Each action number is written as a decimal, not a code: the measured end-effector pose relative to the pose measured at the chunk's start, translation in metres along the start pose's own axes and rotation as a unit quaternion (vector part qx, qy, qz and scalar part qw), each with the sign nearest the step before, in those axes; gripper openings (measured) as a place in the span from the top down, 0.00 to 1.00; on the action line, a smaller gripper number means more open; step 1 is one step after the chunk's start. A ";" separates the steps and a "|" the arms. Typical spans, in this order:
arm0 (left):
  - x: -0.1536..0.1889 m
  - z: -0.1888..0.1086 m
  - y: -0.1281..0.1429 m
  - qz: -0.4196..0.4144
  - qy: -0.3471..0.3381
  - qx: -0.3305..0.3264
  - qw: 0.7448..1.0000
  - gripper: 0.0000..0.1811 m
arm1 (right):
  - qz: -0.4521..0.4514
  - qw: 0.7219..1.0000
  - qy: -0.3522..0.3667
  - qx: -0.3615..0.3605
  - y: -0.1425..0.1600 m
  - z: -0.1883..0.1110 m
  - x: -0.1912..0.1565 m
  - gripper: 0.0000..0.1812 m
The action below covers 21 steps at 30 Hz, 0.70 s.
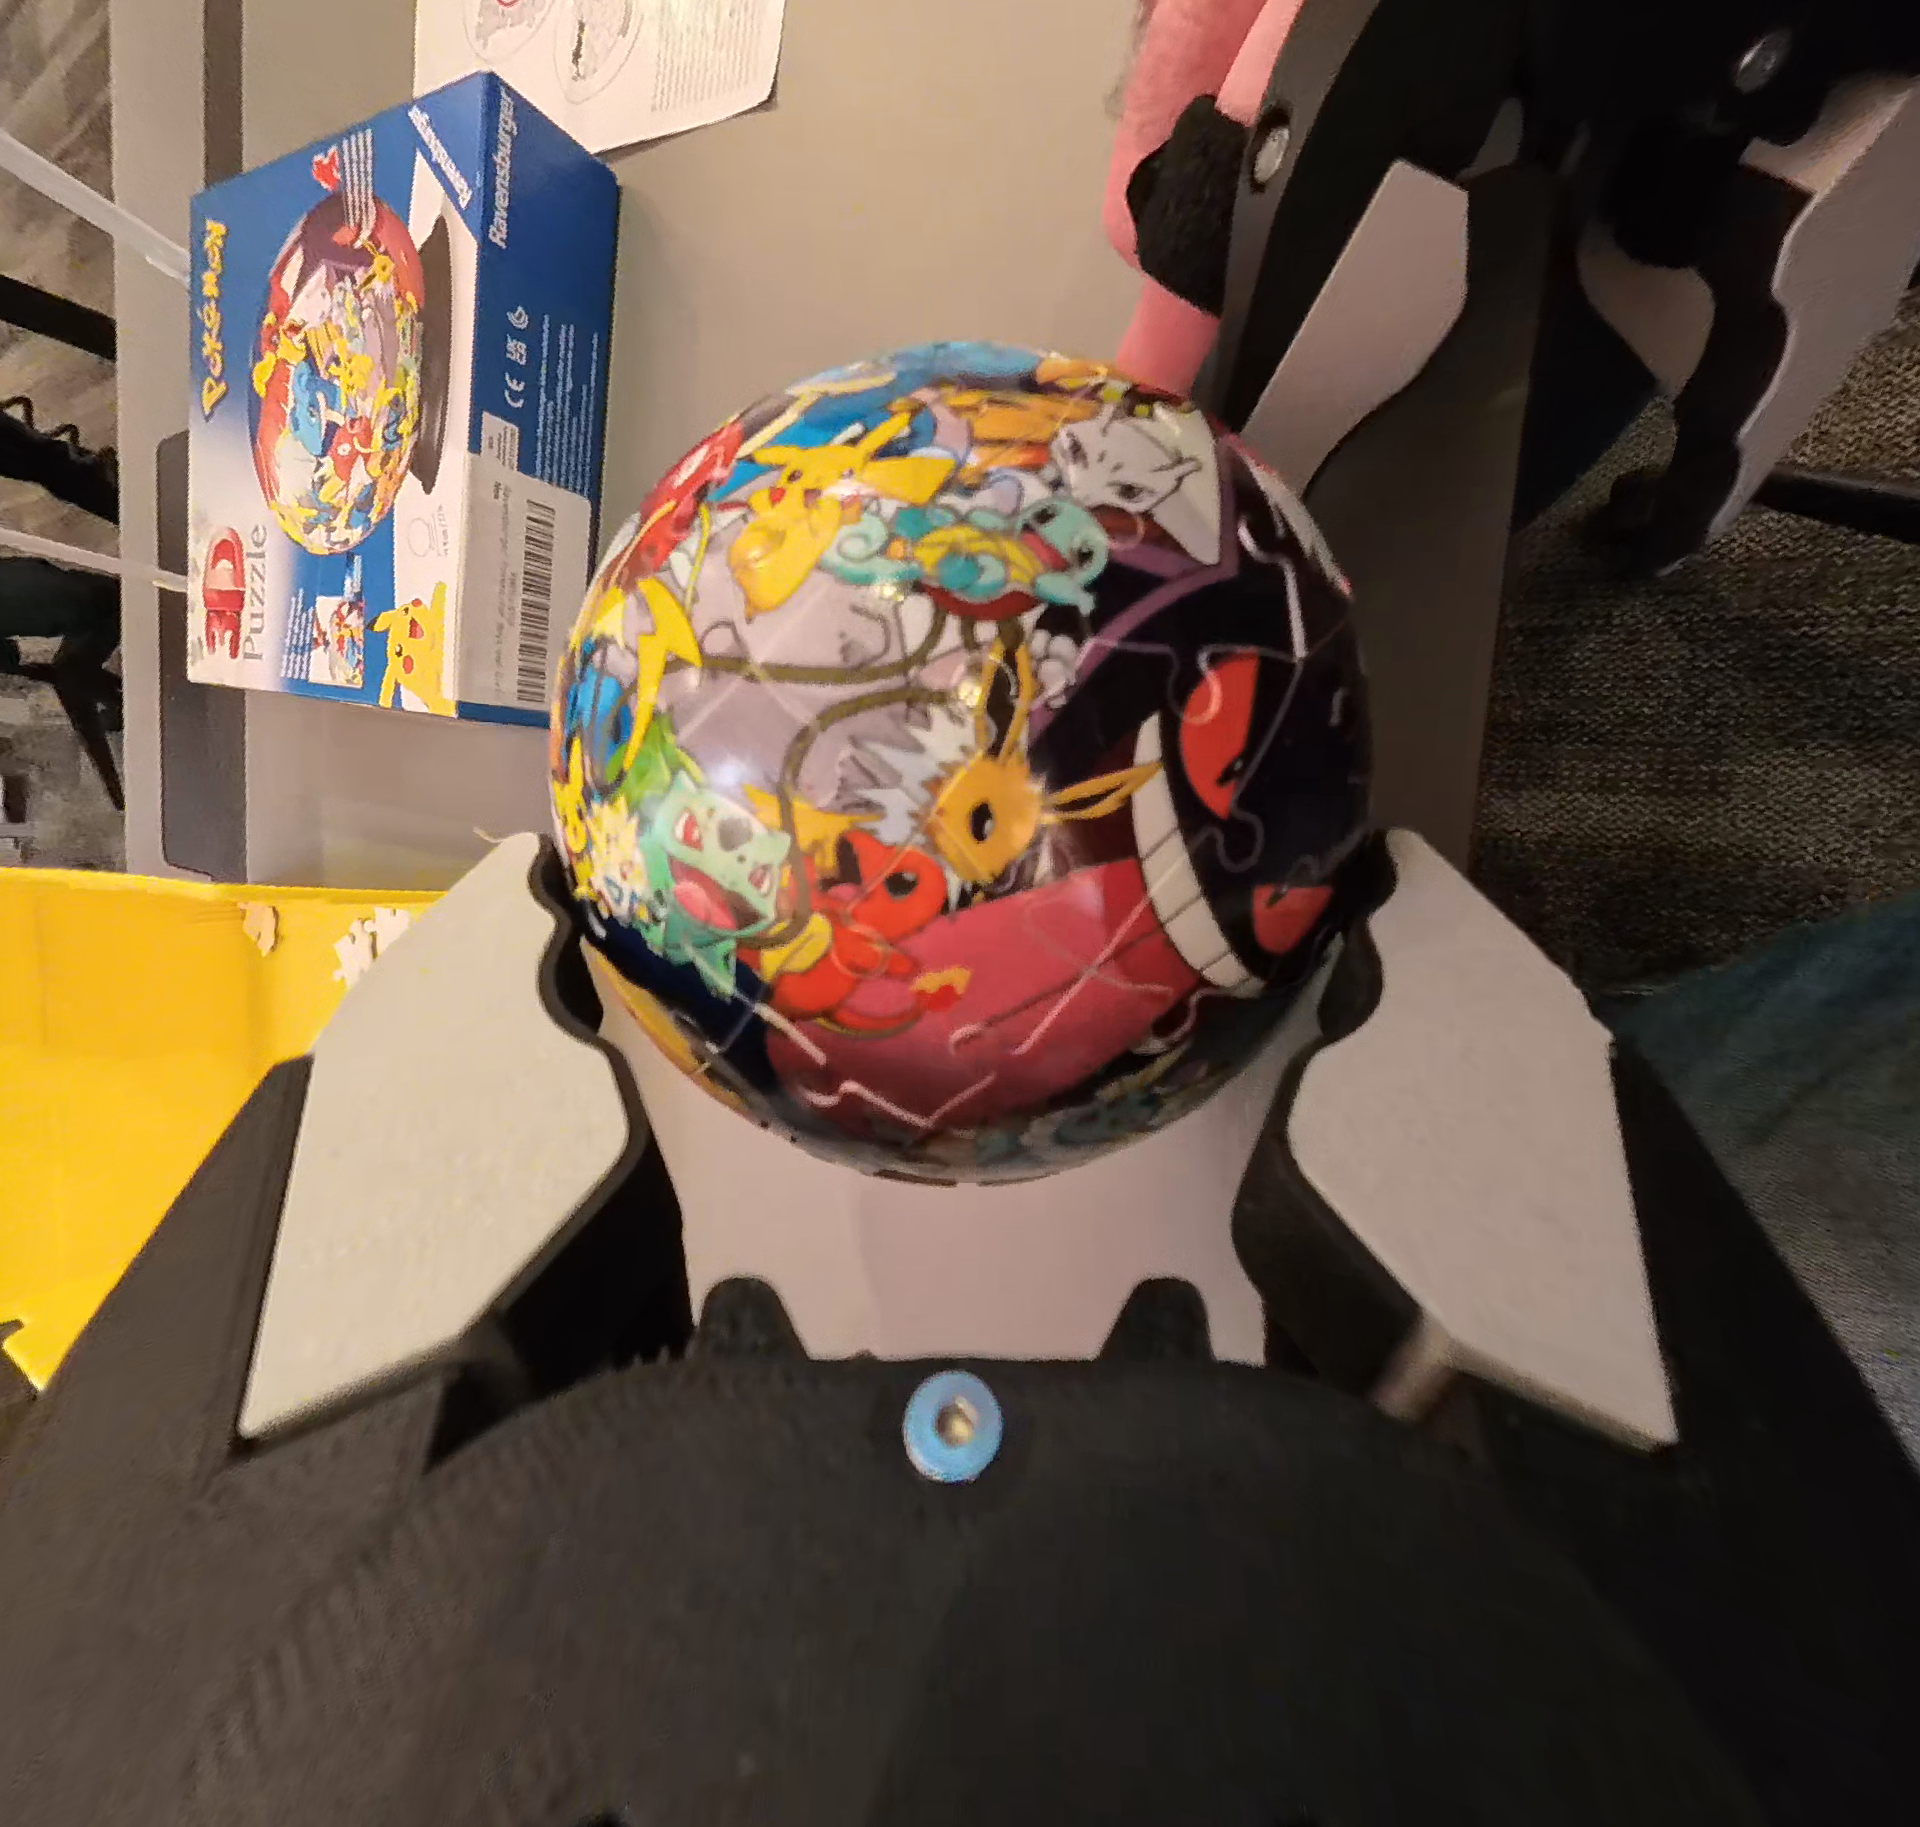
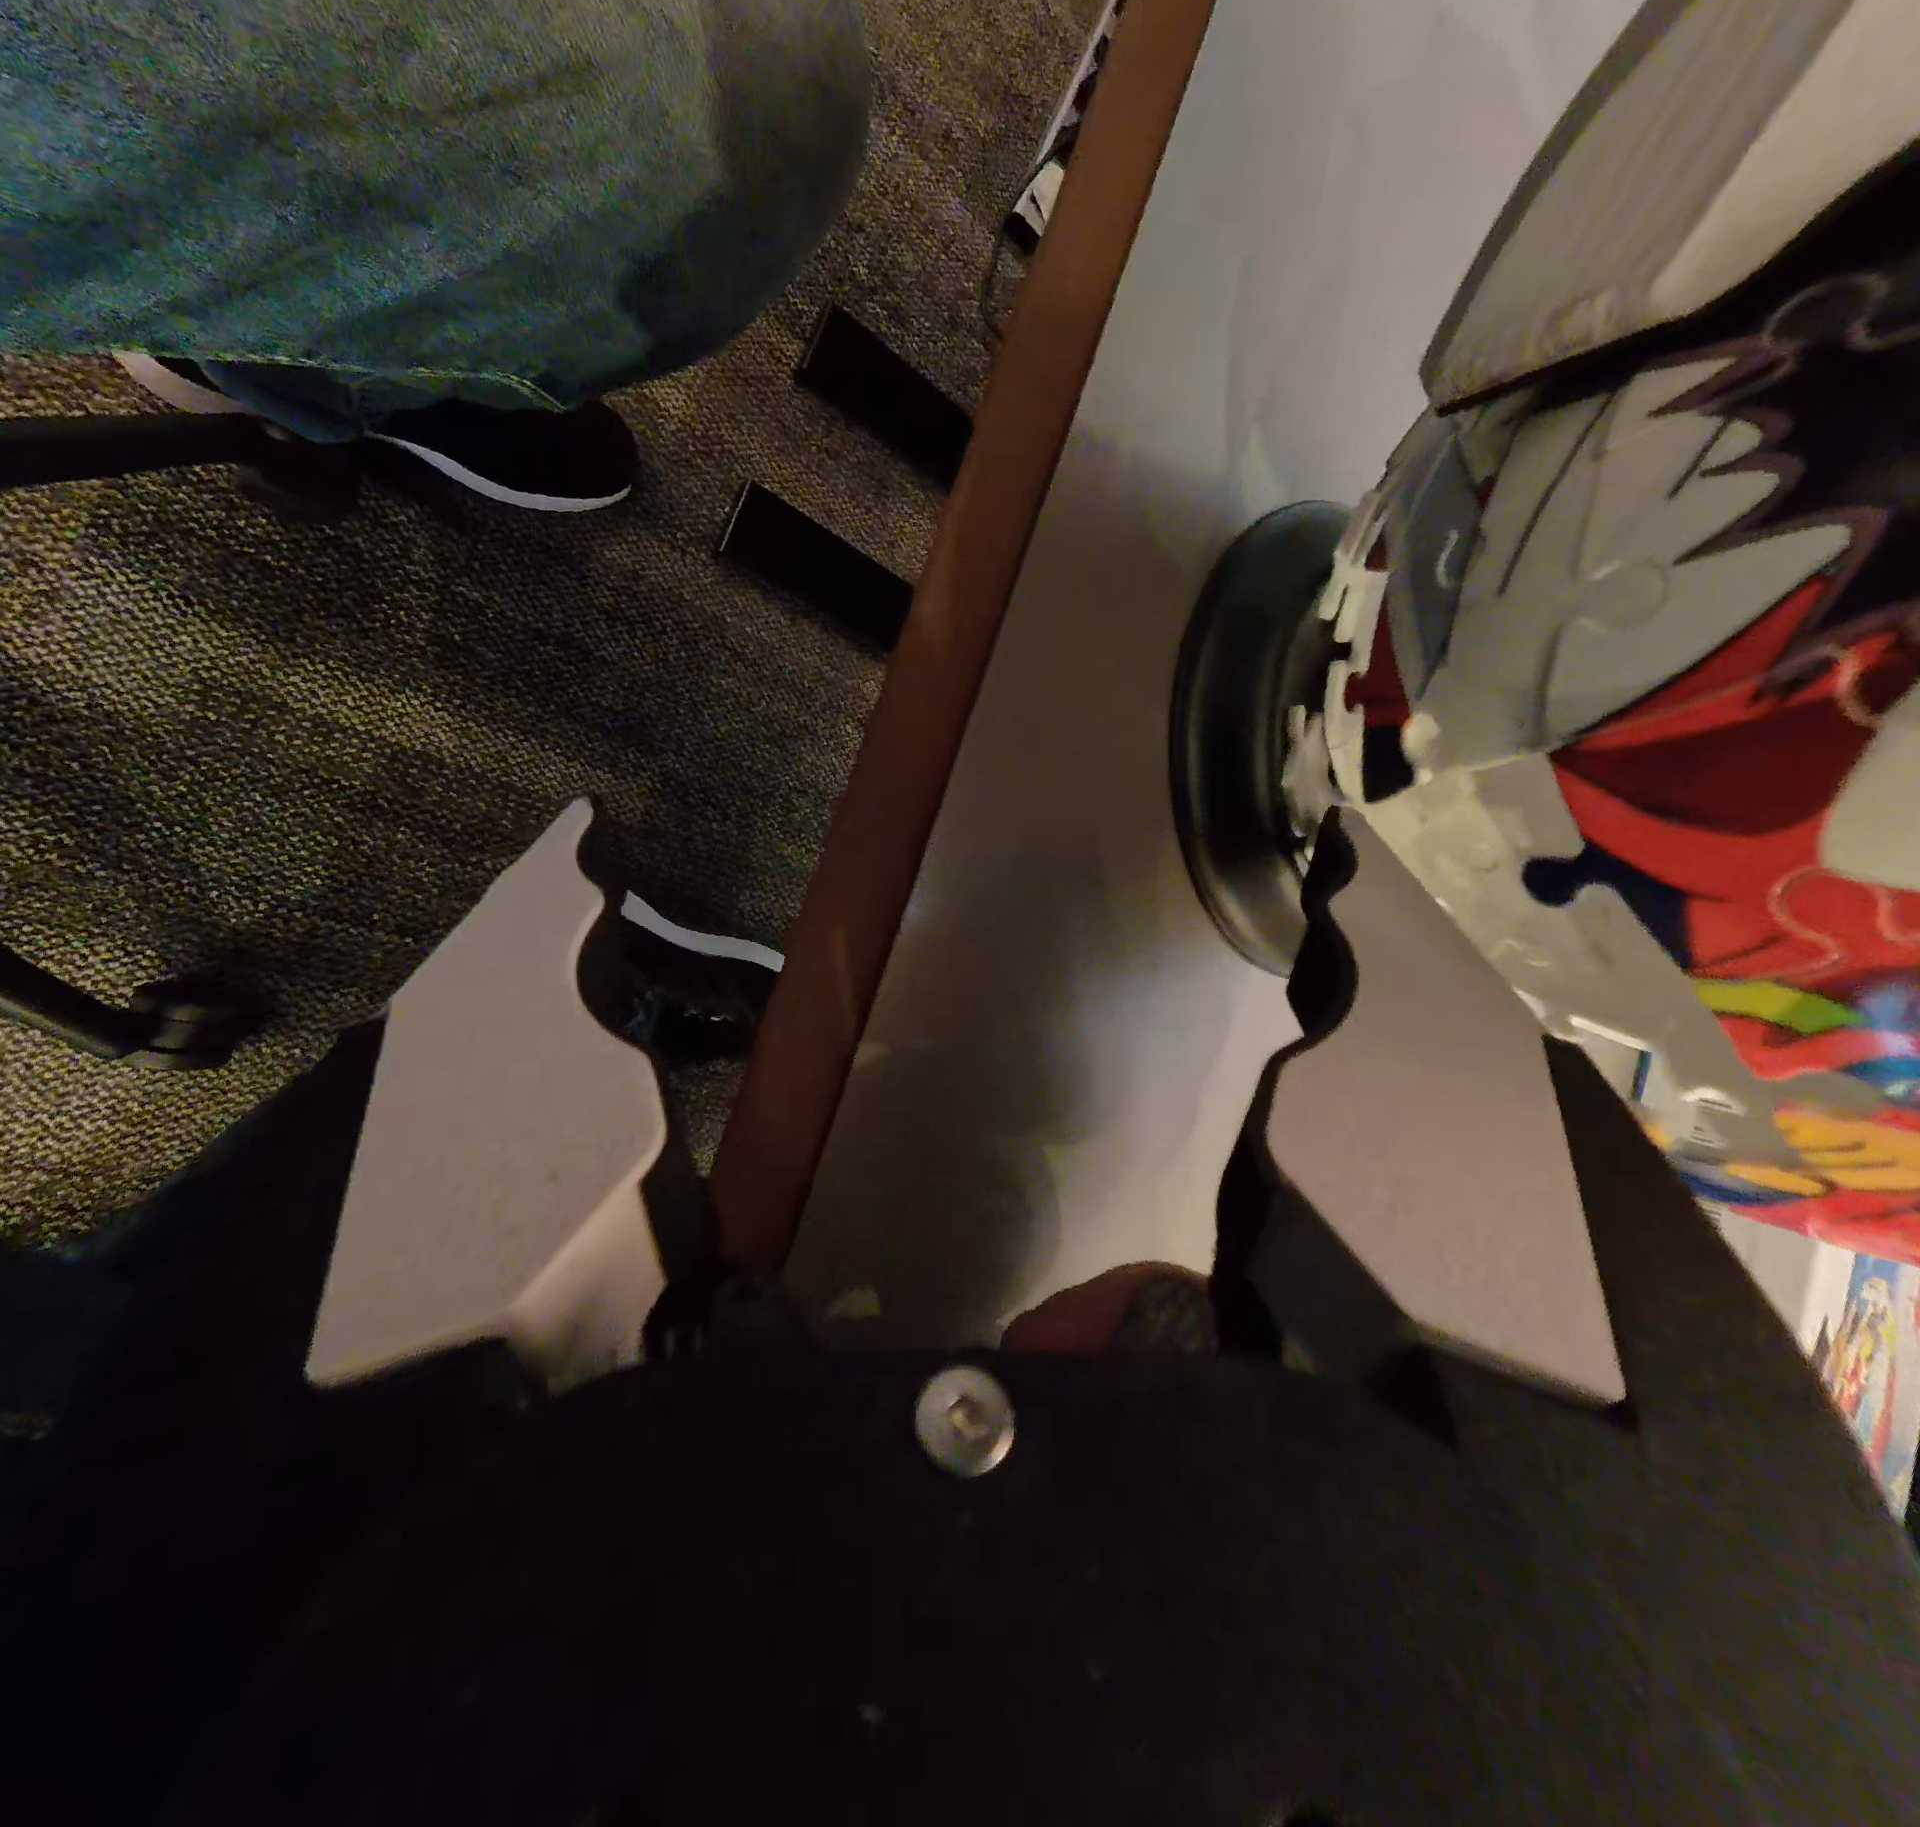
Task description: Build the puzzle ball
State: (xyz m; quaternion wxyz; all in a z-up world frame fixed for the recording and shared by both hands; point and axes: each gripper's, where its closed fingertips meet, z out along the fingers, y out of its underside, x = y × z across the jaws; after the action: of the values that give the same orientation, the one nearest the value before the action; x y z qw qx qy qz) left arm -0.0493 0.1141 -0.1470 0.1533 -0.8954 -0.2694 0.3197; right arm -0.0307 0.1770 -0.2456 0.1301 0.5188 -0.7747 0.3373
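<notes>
The puzzle ball, printed with cartoon figures, sits between the fingers of my left gripper, which is shut on its two sides. My right gripper is open at the upper right, with one finger against the ball's far side. In the right wrist view my right gripper is open and empty, and its right finger lies along the ball. The ball's jagged white open rim faces a black round stand on the table. A finger of my left gripper lies on the ball.
A blue puzzle box and an instruction sheet lie on the white table. A yellow tray with loose pieces is at the left. The table's brown edge, a person's leg and carpet show beyond.
</notes>
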 end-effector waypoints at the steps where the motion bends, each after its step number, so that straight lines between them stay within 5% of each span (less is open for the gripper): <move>1: 0.000 0.000 0.000 0.003 0.001 -0.005 1.000 0.25 | 0.002 1.000 0.001 0.001 -0.001 -0.001 0.000 0.30; 21: -0.001 0.002 -0.001 0.000 0.006 -0.027 1.000 0.26 | 0.030 0.998 -0.005 -0.046 0.011 -0.008 0.003 0.31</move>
State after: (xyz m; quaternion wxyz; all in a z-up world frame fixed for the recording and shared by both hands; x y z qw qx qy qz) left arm -0.0517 0.1144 -0.1478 0.1309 -0.9012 -0.2768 0.3068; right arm -0.0431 0.1821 -0.2424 0.1398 0.4905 -0.8051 0.3029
